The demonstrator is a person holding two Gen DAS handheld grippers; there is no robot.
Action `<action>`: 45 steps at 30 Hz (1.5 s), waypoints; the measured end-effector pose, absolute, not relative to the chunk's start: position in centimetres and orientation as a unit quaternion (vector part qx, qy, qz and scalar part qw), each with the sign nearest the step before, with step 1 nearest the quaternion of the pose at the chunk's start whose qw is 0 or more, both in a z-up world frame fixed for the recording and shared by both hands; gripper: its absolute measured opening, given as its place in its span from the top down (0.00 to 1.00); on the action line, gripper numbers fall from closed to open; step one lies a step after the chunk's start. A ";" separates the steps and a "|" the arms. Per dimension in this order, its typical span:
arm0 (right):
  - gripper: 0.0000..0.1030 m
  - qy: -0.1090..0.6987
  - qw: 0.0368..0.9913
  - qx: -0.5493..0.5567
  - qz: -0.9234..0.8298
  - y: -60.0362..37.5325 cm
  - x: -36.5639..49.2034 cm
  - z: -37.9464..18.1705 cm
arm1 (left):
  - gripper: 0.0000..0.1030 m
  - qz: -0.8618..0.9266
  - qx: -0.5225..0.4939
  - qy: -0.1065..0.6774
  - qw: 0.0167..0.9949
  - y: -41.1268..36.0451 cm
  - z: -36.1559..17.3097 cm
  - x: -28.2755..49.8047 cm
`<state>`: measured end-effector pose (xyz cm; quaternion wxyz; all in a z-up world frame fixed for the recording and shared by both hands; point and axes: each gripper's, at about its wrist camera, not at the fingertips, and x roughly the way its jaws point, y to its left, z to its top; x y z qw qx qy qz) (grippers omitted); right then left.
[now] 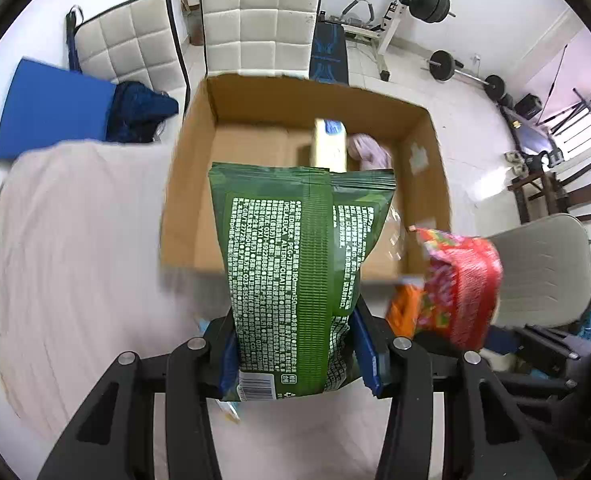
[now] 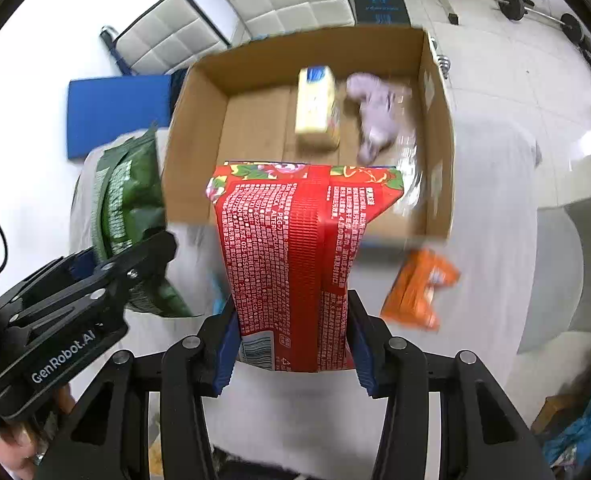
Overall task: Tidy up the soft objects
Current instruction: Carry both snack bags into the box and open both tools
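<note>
Your left claw grips a green pack, your right claw a red pack, both near the box; inside, a yellow pack and perhaps cloth.

My two wrist cameras look forward and down along my jaws, close above the white-clothed table. Both share the open brown cardboard box at upper centre of frame.

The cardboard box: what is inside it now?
Inside the box lie a pale yellow pack and a lilac cloth. The red pack hides the near part of the floor.
</note>
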<state>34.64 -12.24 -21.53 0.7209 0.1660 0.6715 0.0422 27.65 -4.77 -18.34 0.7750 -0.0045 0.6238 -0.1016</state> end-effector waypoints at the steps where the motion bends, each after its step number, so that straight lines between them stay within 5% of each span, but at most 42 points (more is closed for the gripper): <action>1: 0.51 0.675 0.718 0.167 0.041 -12.8 35.8 -21.7 | 0.57 -0.101 -0.004 0.626 0.773 -4.7 -18.6 29.0; 14: 0.51 0.741 0.649 0.172 -0.025 -15.5 44.6 -33.0 | 0.56 -0.069 0.000 0.706 0.704 -4.2 -28.0 42.7; 24: 0.51 0.762 0.630 0.146 -0.032 -15.1 46.1 -36.6 | 0.56 -0.078 0.007 0.734 0.675 -6.3 -33.1 47.8; 31: 0.49 0.778 0.613 0.135 -0.031 -14.3 46.8 -37.6 | 0.53 -0.075 0.018 0.740 0.668 -7.2 -34.0 48.3; 33: 0.32 0.776 0.614 0.139 -0.030 -14.2 46.8 -37.4 | 0.52 -0.074 0.016 0.741 0.667 -7.2 -34.0 48.3; 35: 0.28 0.772 0.620 0.137 -0.031 -14.0 47.0 -36.6 | 0.50 -0.072 0.010 0.740 0.668 -7.3 -33.6 48.4; 45: 0.28 0.767 0.629 0.125 -0.031 -13.0 45.7 -33.4 | 0.46 -0.069 0.018 0.714 0.696 -6.2 -28.9 46.2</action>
